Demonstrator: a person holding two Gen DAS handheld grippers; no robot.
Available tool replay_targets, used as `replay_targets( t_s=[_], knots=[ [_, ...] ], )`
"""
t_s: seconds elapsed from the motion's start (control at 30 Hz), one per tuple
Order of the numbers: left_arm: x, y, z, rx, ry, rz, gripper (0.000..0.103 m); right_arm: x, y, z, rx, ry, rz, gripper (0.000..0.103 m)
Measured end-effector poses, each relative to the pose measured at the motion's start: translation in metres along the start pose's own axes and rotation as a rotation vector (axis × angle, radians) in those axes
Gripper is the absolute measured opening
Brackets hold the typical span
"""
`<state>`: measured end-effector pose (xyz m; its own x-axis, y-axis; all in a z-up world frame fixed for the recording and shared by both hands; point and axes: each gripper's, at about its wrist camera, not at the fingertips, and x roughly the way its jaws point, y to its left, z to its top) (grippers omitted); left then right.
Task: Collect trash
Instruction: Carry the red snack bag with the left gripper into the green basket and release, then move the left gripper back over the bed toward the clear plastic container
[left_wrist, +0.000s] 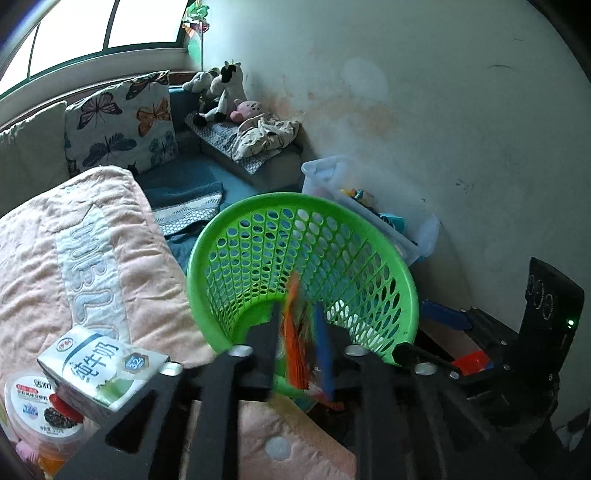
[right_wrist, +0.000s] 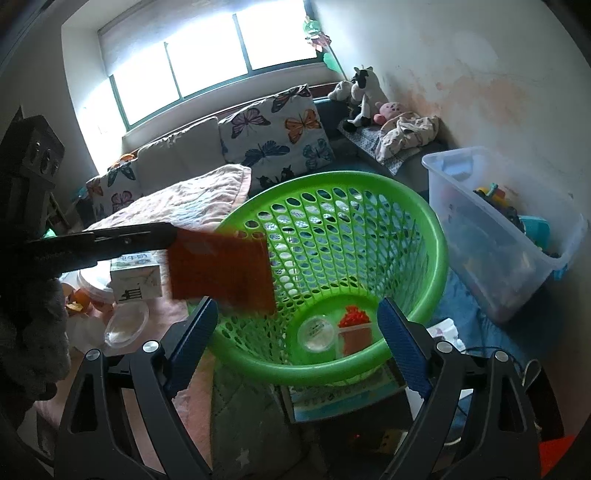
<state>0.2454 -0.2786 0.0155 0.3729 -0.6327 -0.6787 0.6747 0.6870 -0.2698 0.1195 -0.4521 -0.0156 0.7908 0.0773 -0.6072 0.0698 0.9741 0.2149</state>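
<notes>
- Pink quilt (left_wrist: 44, 258) at 9 o'clock in my left wrist view holds the trash I haven't collected: milk carton (left_wrist: 101, 369) on a lidded tub (left_wrist: 40, 406). Risk: carton sits tilted on the tub, a clumsy grab could tip it off.
- Left gripper (left_wrist: 295, 332): jaws partly open, orange wrapper (left_wrist: 293, 332) blurred between them, no firm pinch that I can see. Looks like it is being let go, at 6 o'clock of the green basket (left_wrist: 399, 273).
- Risk: in the right wrist view the wrapper (right_wrist: 221, 269) hangs at the basket's (right_wrist: 439, 251) 9 o'clock rim, half outside. Flat and light, it could flutter onto the quilt (right_wrist: 207, 195) instead of dropping in.
- Inside the basket, a clear round lid (right_wrist: 317, 332) and red packet (right_wrist: 354, 330) already lie at the bottom.
- Right gripper (right_wrist: 295, 347): jaws wide apart, nothing held, straddling the basket's near rim at 6 o'clock. Risk: my two grippers are close, a swing either way could knock the basket or each other.
- Clear toy bin (right_wrist: 491, 236) at 3 o'clock, just beside the basket; a nudged basket would bump it.
</notes>
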Motion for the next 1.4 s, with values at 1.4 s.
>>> replay_targets(
  t_s=[1.4],
  knots=[
    [-0.212,0.136,-0.165,-0.245,-0.182,0.428,0.047,-0.006,0.131,-0.022,-0.12,0.035,0.221,0.089]
  ],
)
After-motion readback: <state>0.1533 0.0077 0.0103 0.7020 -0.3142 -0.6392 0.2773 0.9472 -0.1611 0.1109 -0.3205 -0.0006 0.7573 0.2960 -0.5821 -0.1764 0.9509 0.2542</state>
